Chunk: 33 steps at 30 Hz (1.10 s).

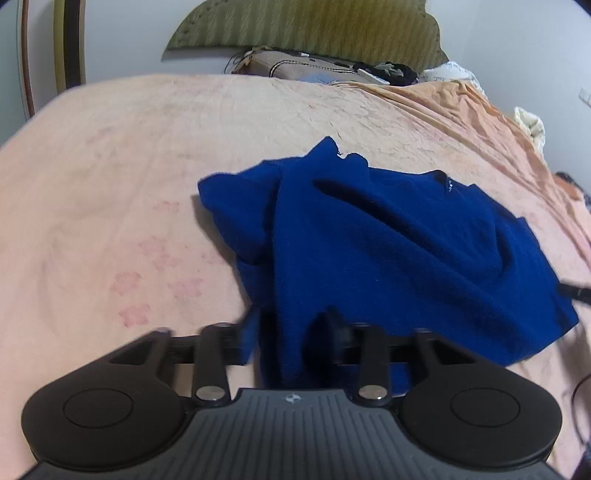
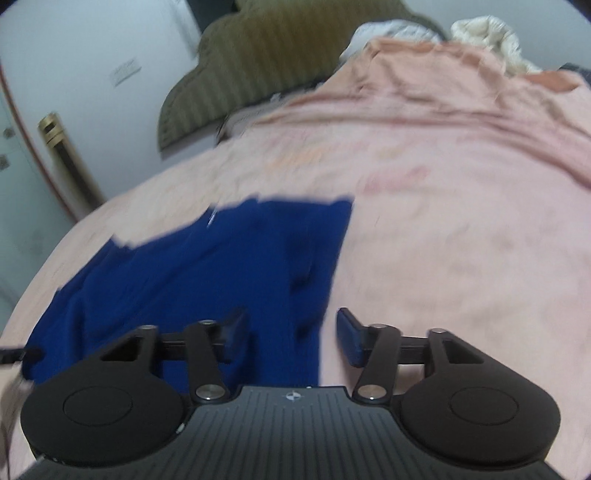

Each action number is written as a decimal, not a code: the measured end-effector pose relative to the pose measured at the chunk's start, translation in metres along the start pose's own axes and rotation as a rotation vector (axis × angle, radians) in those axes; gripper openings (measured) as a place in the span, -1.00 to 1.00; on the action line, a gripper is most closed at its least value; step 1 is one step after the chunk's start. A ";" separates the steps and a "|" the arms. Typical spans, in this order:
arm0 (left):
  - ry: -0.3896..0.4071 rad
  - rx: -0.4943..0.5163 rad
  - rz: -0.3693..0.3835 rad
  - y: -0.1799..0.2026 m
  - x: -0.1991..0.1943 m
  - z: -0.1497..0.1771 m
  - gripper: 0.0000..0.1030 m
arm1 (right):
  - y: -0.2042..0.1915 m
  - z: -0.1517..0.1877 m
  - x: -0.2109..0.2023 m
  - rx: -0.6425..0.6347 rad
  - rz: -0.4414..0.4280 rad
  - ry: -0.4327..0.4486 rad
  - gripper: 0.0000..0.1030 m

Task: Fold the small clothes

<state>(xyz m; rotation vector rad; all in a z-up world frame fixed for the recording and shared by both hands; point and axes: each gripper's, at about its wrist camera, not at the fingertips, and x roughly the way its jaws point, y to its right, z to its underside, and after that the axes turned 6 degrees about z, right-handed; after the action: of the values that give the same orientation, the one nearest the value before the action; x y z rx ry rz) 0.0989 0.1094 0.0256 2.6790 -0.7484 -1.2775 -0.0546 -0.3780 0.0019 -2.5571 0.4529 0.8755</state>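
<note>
Left gripper pinches blue garment; right gripper gapes.

Garment on bedspread, headboard behind, clutter between.

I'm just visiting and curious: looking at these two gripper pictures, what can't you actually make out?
- Left wrist view: the left gripper is blurred, its fingers buried in the blue garment; whether they pinch it is unclear.
- Right wrist view: motion blur smears the garment's edges and folds.
- Both views: what kind of garment it is.
- Left wrist view: clutter by the headboard is too small to identify.
</note>
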 end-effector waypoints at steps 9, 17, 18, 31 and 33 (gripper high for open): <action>0.038 -0.040 0.044 -0.007 -0.038 0.005 -0.95 | -0.012 0.013 -0.023 -0.030 0.021 0.020 -0.92; -0.080 0.033 -0.065 -0.024 -0.038 0.038 -0.94 | 0.004 0.023 -0.046 -0.056 0.043 -0.049 -0.91; -0.084 0.037 -0.069 -0.026 -0.039 0.037 -0.94 | 0.005 0.025 -0.041 -0.054 0.052 -0.070 -0.74; 0.085 0.231 -0.142 0.074 0.022 -0.057 -0.39 | -0.090 -0.038 0.034 -0.269 0.041 0.091 -0.02; 0.091 0.265 -0.266 0.082 0.056 -0.060 -0.39 | -0.092 -0.044 0.066 -0.258 0.081 0.058 0.03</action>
<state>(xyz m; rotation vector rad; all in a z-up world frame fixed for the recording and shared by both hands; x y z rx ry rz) 0.1411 0.0036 0.0474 3.1155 -0.6039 -1.1673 0.0561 -0.3295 0.0164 -2.8219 0.4924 0.9449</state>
